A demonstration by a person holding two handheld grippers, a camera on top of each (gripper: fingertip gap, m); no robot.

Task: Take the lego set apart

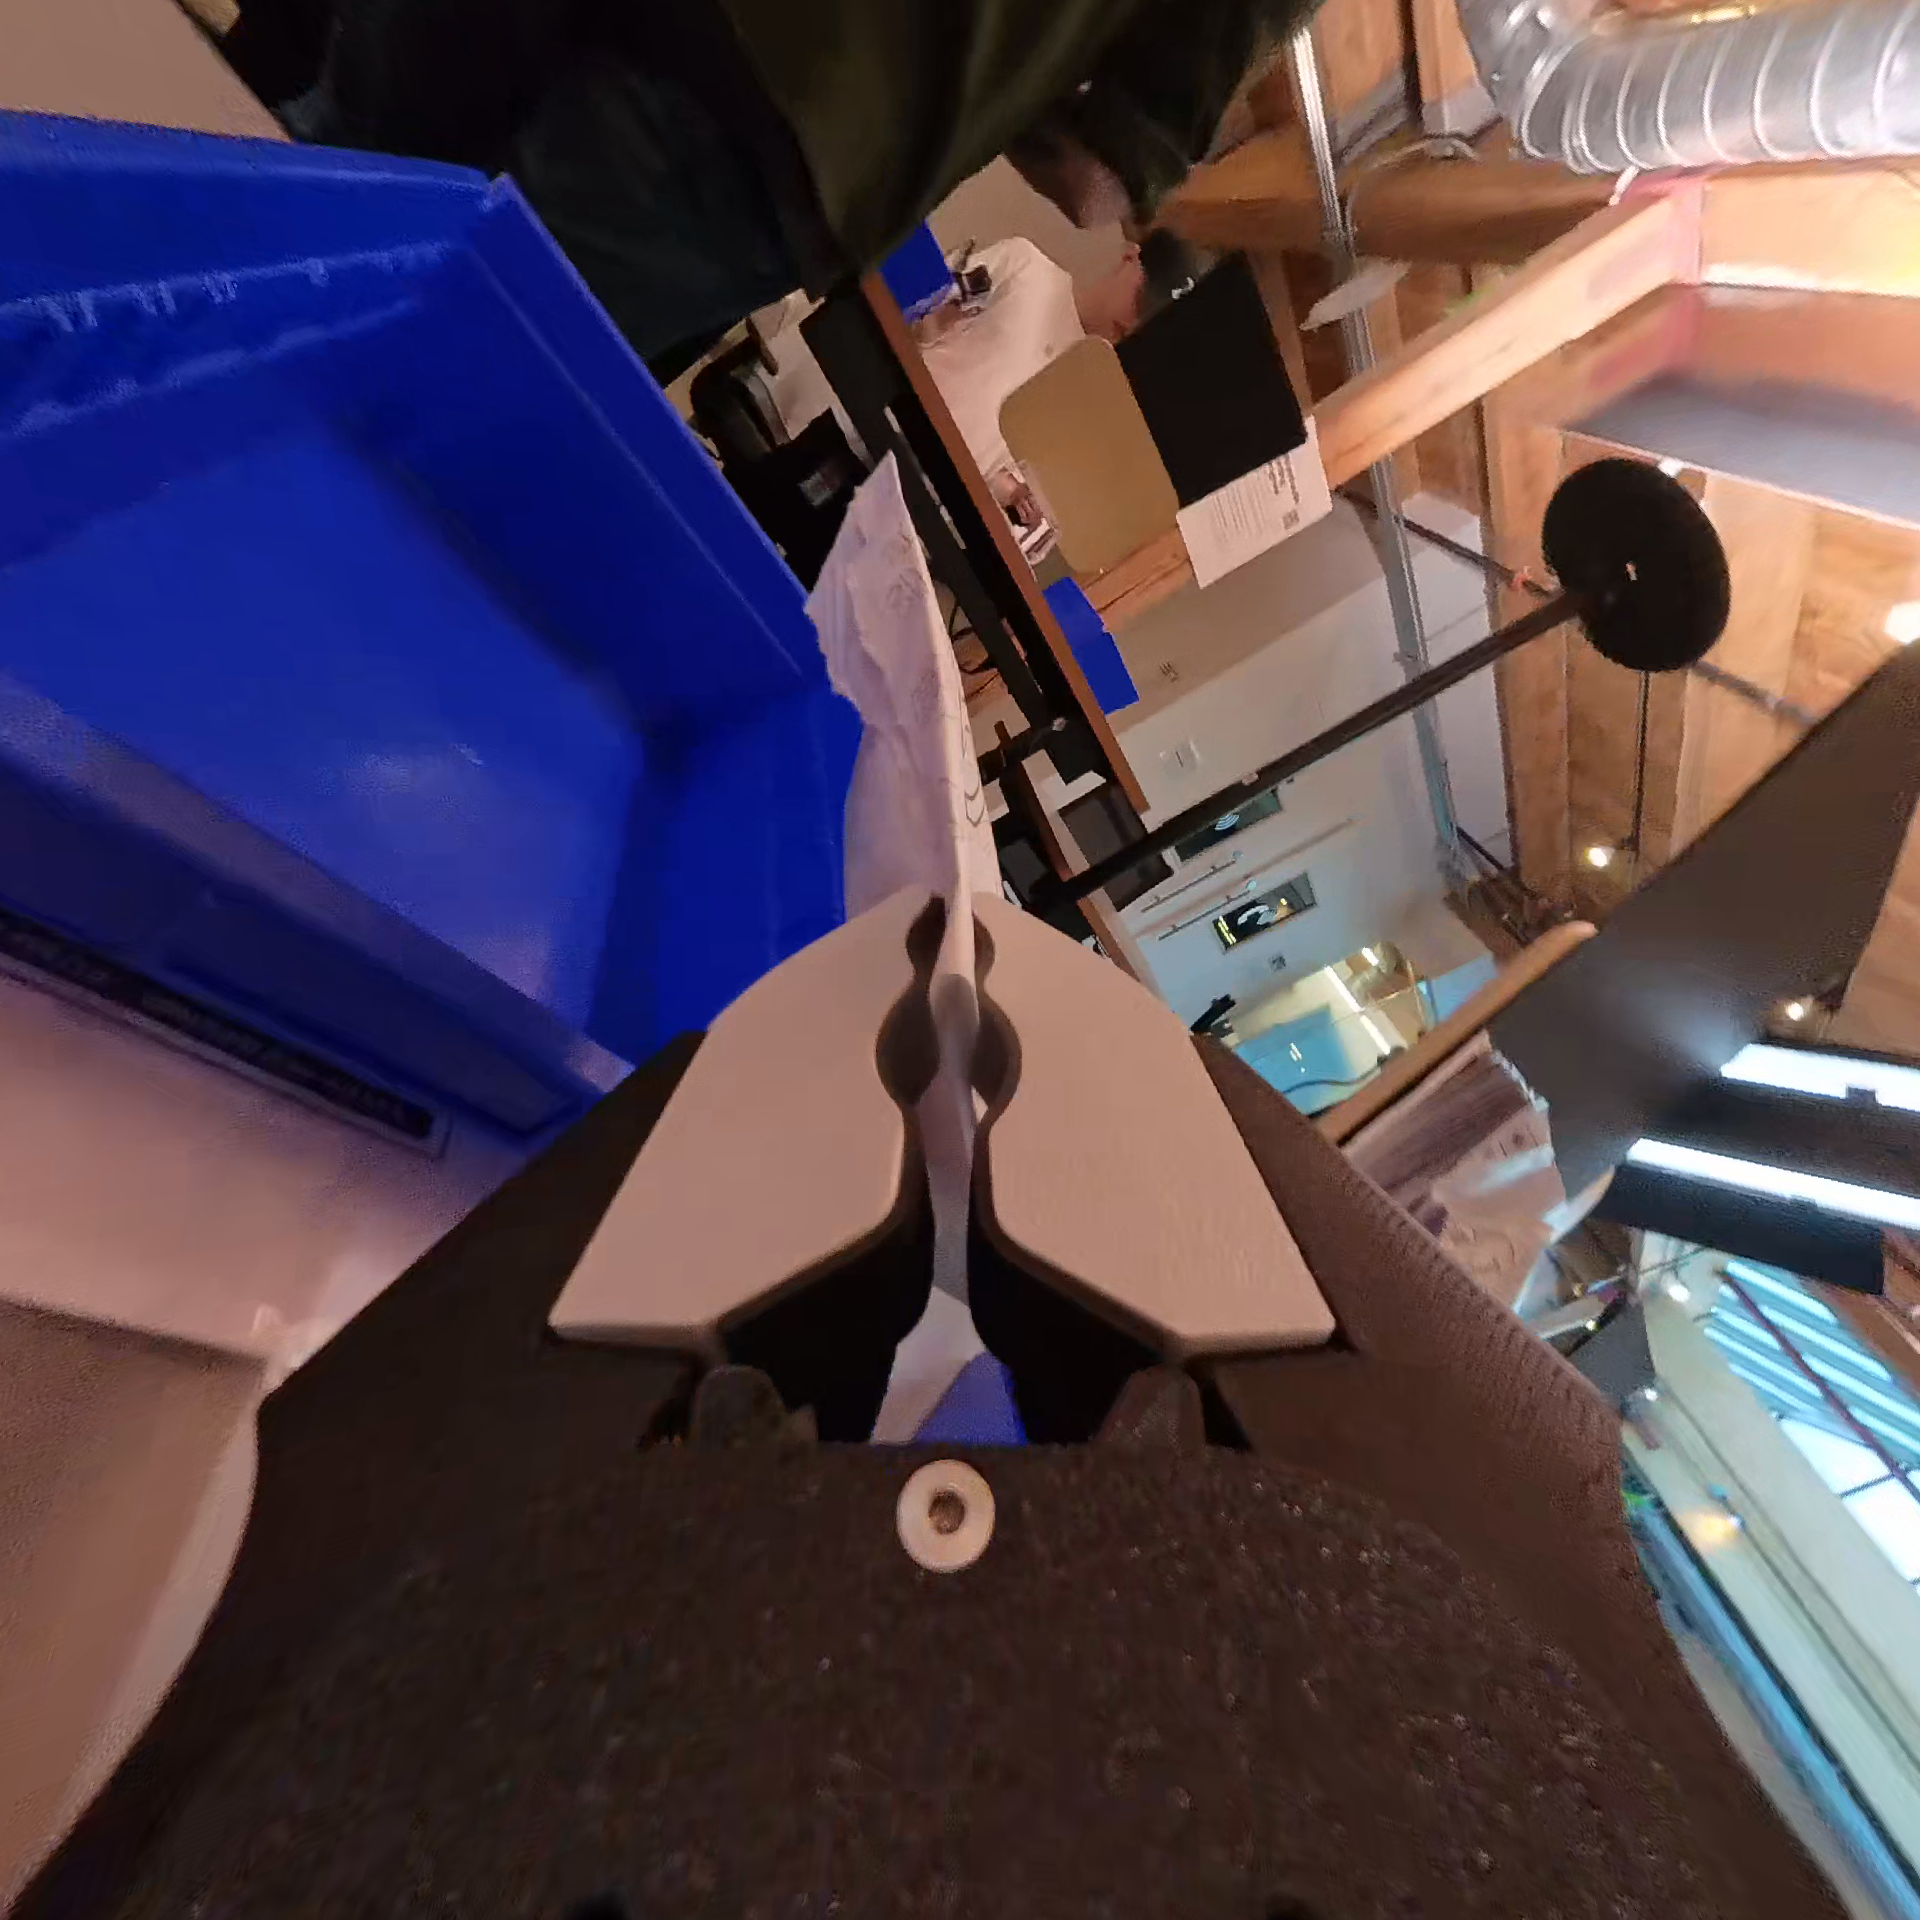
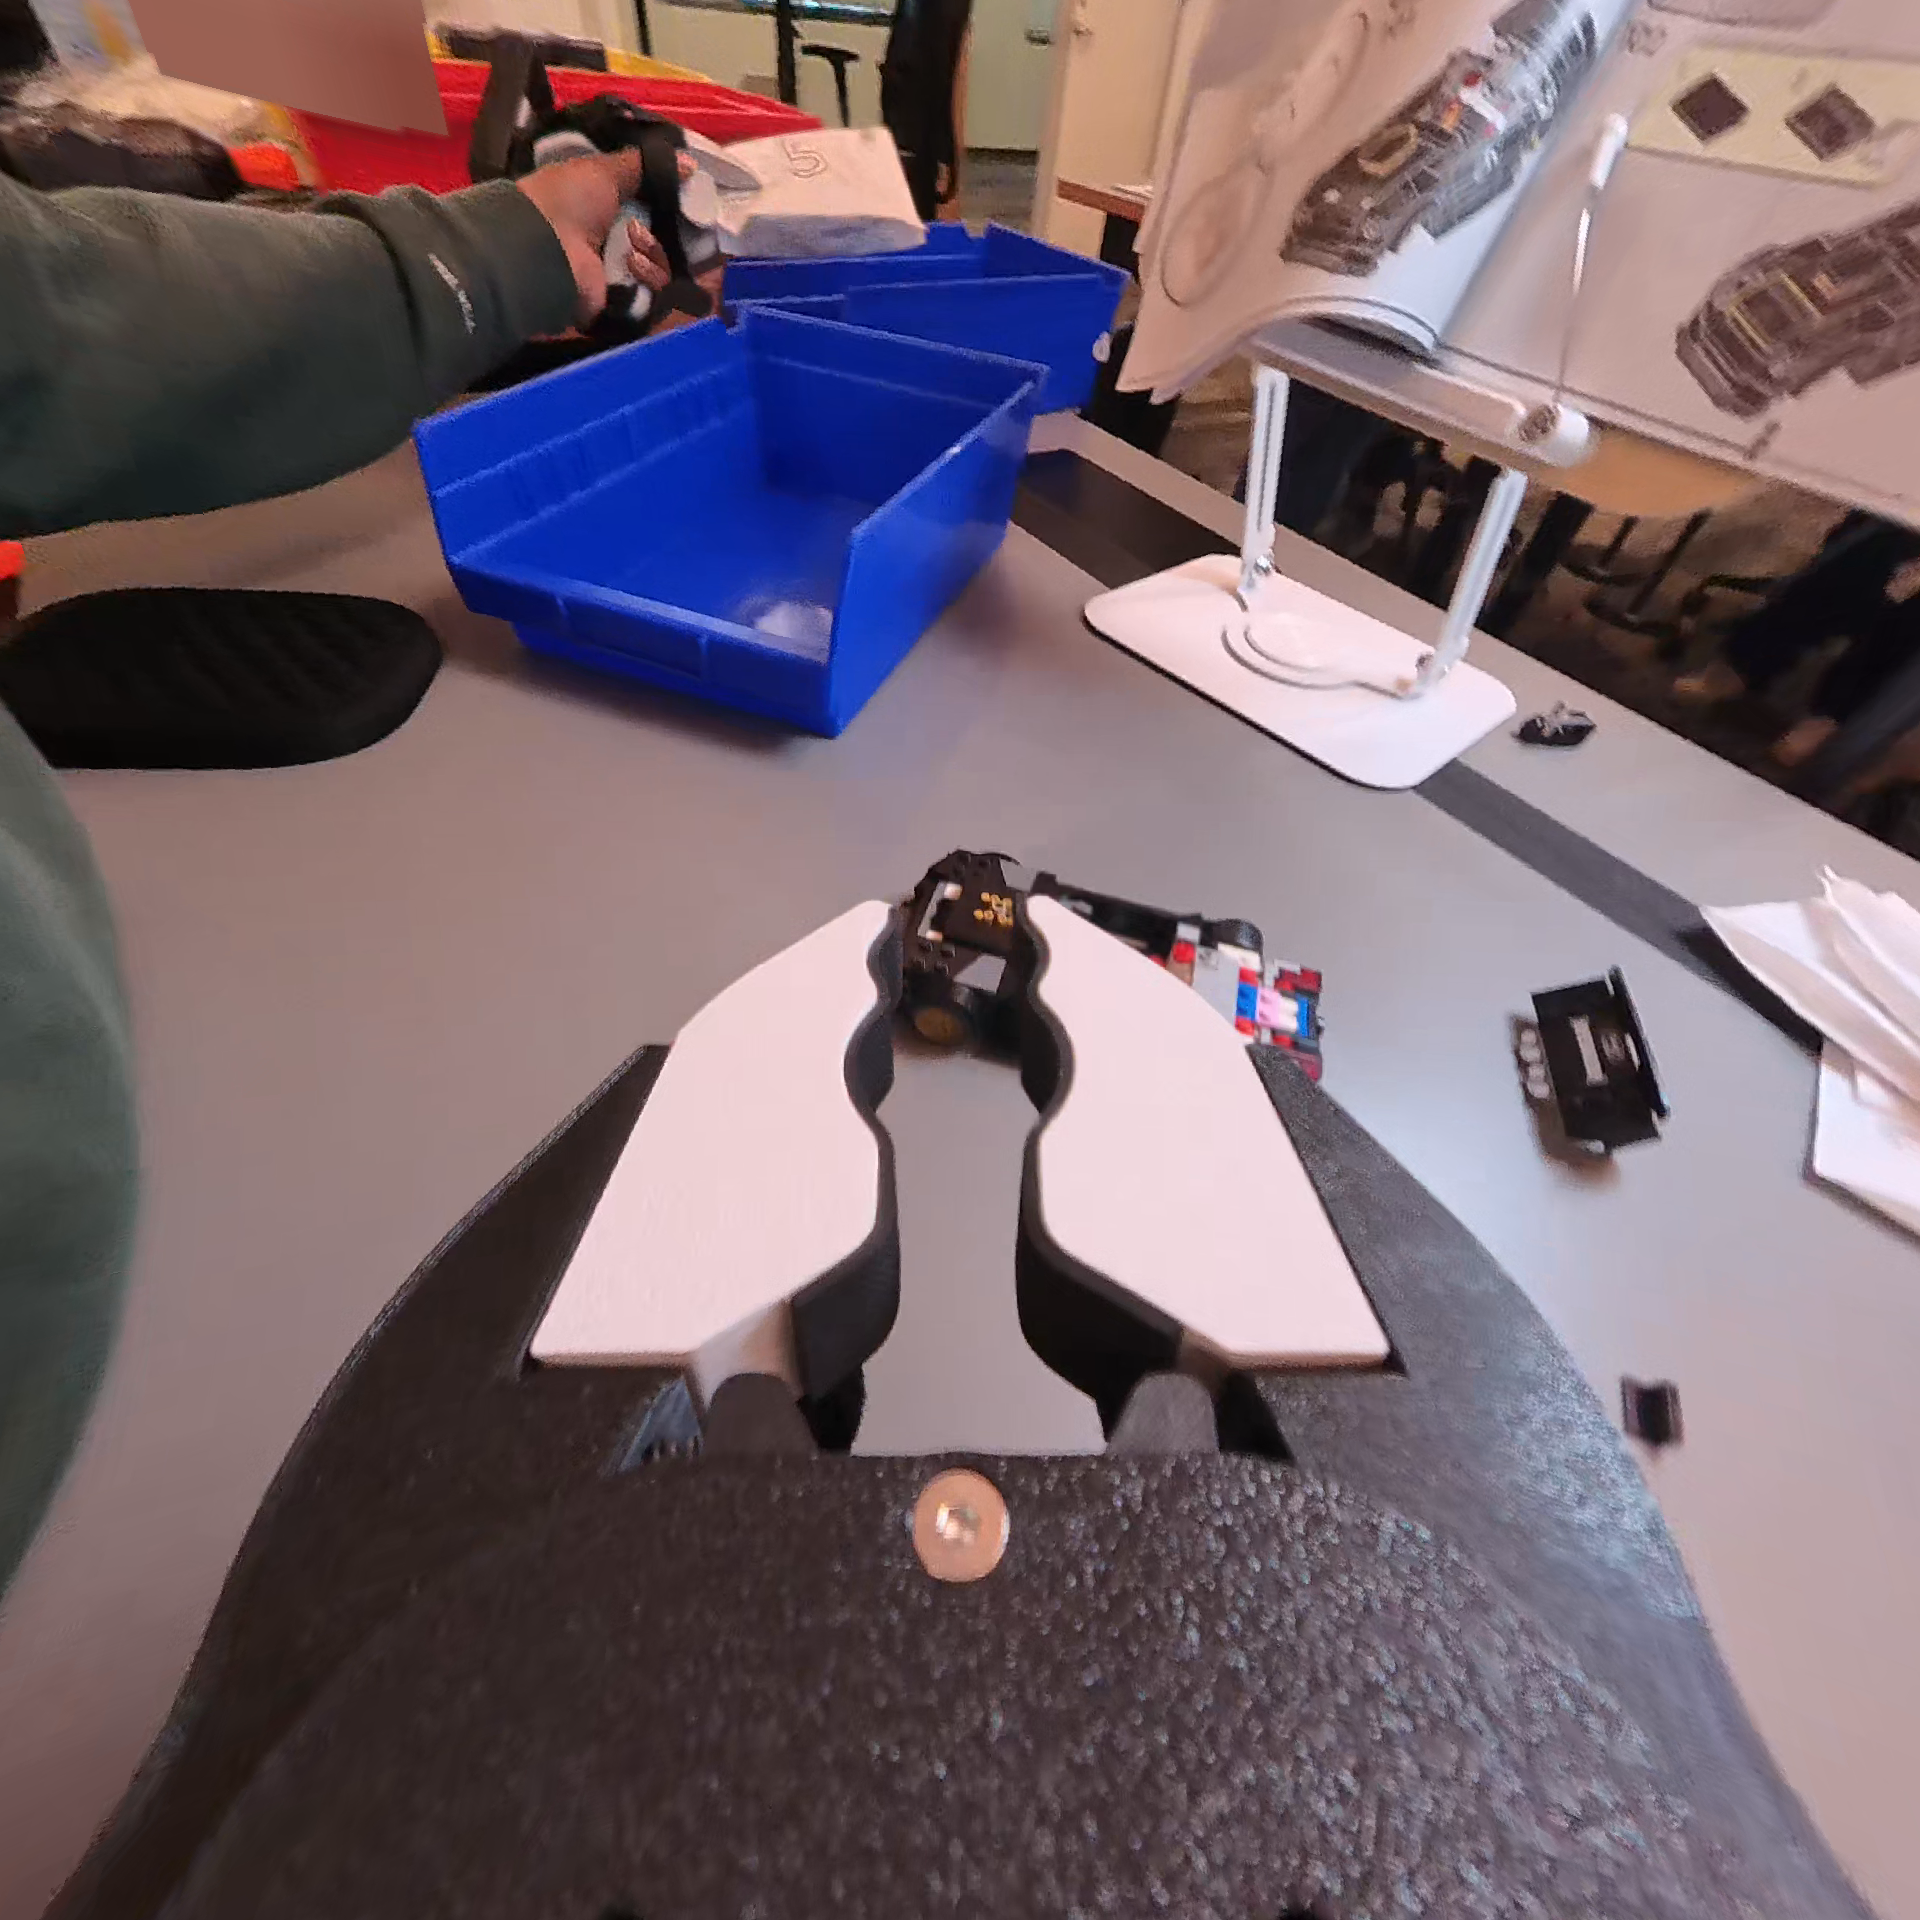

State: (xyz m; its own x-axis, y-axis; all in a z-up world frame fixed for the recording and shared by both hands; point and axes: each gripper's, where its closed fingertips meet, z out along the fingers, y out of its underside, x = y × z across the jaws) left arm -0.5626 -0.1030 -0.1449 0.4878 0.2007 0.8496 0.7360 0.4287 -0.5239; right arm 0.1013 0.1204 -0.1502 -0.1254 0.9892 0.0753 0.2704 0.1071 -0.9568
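A small lego car [image 2: 1226, 961], black, white and red, lies on the grey table [image 2: 623, 935]. My right gripper [image 2: 961, 909] has its jaws closed against both sides of the car's black front section, above a wheel. My left gripper [image 1: 961, 935] is shut on a white paper sheet [image 1: 904, 644], held up beside a blue bin [image 1: 343, 582]. In the right wrist view the left gripper [image 2: 665, 218] is far off at the upper left, in a hand, with the white paper [image 2: 821, 177] over the far blue bins [image 2: 935, 291].
An open blue bin [image 2: 727, 520] stands ahead on the table. A white book stand [image 2: 1309, 665] holds an instruction booklet [image 2: 1455, 156] at the right. Loose black lego parts [image 2: 1590, 1070] and white papers [image 2: 1849, 997] lie at the right. A black pad [image 2: 208, 675] lies at the left. One gripper's finger ends stand about 70 cm off the other's. The small lego car [image 2: 1226, 961] sits 15 cm or so from the ends of my right fingers.
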